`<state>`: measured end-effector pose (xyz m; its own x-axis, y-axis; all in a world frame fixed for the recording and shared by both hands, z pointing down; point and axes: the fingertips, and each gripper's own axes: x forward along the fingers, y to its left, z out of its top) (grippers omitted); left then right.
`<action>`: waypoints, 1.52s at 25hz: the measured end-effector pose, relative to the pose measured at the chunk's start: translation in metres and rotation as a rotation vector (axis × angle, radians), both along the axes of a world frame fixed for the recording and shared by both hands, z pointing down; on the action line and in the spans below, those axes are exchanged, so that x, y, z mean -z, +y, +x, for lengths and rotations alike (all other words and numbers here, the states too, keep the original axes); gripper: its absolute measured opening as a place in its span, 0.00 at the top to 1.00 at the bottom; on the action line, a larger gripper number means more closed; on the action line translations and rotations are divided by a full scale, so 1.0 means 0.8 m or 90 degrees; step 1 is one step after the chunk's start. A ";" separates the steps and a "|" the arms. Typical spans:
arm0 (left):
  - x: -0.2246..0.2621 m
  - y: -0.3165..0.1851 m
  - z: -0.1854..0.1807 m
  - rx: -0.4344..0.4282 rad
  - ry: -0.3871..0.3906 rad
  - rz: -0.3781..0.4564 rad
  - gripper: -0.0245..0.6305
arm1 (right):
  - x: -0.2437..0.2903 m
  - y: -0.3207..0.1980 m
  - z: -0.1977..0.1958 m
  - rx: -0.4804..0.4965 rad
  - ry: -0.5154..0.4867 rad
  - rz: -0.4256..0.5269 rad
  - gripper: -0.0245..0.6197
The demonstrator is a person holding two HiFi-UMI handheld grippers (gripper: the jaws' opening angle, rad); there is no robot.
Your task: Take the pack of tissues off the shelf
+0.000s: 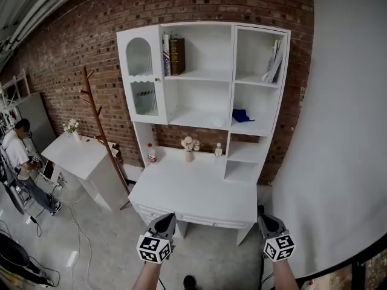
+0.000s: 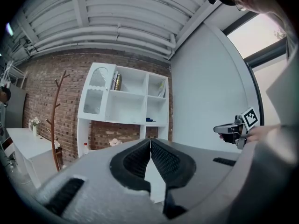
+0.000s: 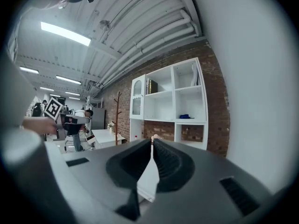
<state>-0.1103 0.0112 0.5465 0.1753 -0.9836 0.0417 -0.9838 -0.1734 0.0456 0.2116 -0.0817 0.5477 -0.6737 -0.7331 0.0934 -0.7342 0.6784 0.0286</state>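
Note:
The blue pack of tissues lies on the middle shelf in the right-hand column of the white shelf unit. It also shows small and far off in the left gripper view and the right gripper view. My left gripper and right gripper hang low in front of the desk, well short of the shelf. Both are shut with nothing between their jaws. The left gripper's tips meet, and so do the right gripper's tips.
The desk top carries a flower vase, a bottle and a small figure. Books stand on the top shelf. A wooden coat rack, a white side table and a person are at the left. A white wall is at the right.

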 end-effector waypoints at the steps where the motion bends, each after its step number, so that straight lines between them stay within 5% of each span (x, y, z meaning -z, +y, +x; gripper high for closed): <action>1: 0.000 -0.007 -0.003 -0.004 0.001 -0.001 0.92 | 0.000 -0.005 -0.003 -0.004 0.001 0.000 0.91; 38: -0.017 -0.185 -0.159 -0.091 0.023 -0.022 0.92 | -0.001 -0.130 -0.145 -0.101 0.005 -0.007 0.91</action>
<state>-0.2371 -0.1364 0.5603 0.3159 -0.9464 0.0668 -0.9466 -0.3097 0.0892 0.0956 -0.1857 0.5487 -0.5485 -0.8293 0.1072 -0.8320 0.5540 0.0287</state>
